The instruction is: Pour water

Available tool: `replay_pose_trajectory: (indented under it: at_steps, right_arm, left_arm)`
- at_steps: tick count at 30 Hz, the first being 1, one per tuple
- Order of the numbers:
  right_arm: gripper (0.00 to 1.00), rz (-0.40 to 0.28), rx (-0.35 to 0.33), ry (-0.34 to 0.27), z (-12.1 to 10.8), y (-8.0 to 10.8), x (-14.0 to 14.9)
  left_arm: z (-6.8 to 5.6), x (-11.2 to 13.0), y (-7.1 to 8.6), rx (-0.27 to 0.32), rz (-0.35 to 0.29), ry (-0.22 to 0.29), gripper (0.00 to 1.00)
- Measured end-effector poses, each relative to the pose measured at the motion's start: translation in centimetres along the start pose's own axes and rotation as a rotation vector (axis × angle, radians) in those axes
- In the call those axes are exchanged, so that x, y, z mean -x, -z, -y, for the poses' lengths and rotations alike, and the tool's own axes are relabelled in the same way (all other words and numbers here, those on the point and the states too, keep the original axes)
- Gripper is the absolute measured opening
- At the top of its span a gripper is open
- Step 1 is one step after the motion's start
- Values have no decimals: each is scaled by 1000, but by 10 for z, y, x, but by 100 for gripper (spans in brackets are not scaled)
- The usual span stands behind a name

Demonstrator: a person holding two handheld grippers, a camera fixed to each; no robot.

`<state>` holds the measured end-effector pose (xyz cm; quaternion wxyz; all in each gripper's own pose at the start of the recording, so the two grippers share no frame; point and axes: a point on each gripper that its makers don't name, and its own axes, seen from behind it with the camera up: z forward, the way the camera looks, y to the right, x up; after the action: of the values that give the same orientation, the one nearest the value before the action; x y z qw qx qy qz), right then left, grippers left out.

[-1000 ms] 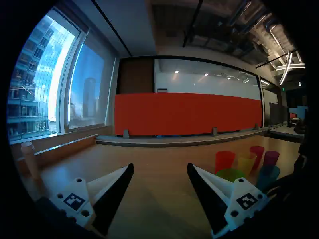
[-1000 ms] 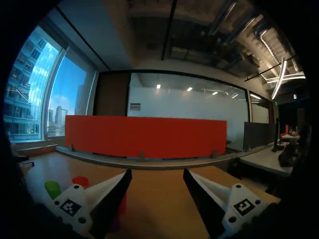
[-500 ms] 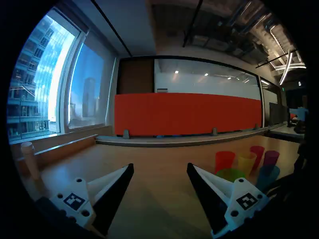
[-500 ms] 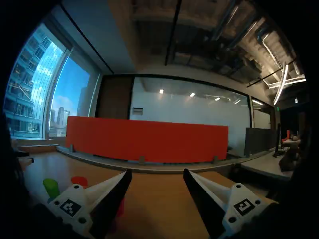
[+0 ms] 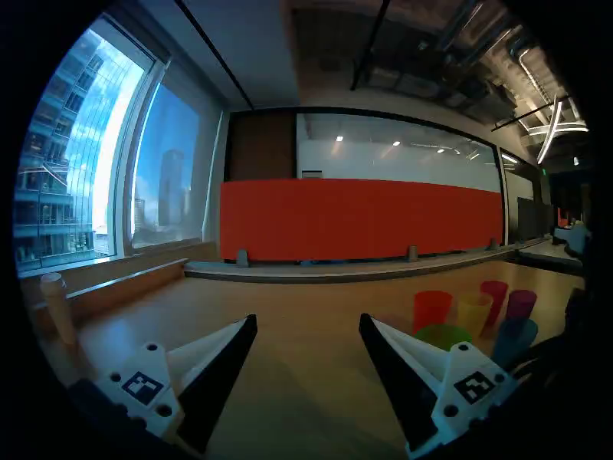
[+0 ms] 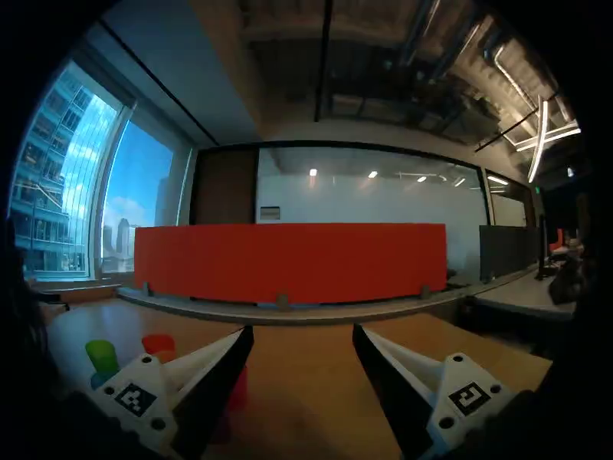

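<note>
Office, long wooden tabletop (image 5: pixel 306 399) | cluster of translucent coloured plastic cups (image 5: pixel 473 313) just right of left gripper (image 5: pixel 306 318) | left gripper spread, empty | right gripper (image 6: pixel 301 330) spread, empty | advice: square up on one cup, grip mid-height, keep upright

Both cameras are sitting low over the wooden table (image 5: pixel 306 322) and facing the orange partition (image 5: pixel 360 218) well beyond it, the left gripper view catching the coloured cups (image 5: pixel 471 310) near on its right while the right gripper view is catching them on its left.
</note>
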<state>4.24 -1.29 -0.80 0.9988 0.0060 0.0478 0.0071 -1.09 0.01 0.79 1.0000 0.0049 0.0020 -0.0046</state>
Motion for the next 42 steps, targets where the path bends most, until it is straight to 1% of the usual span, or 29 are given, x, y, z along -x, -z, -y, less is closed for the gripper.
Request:
replay_pose_trajectory:
  at_steps: [5, 12, 18, 26, 35, 42]
  right_arm:
    - [100, 13, 5, -19, -5, -2, 14]
    - [100, 29, -3, -10, -7, 0, 32]
    - [100, 44, 0, -13, -10, -1, 41]
    - [100, 63, 10, -15, -14, -4, 50]
    - [100, 91, 10, 10, -11, -3, 56]
    - [100, 96, 13, 15, -10, -3, 55]
  left_arm:
    - [0, 0, 0, 0, 0, 0, 100]
    - [0, 0, 1, 0, 0, 0, 100]
    - [0, 1, 1, 0, 0, 0, 100]
    - [0, 0, 1, 0, 0, 0, 100]
    - [0, 0, 1, 0, 0, 0, 100]
    - [0, 0, 1, 0, 0, 0, 100]
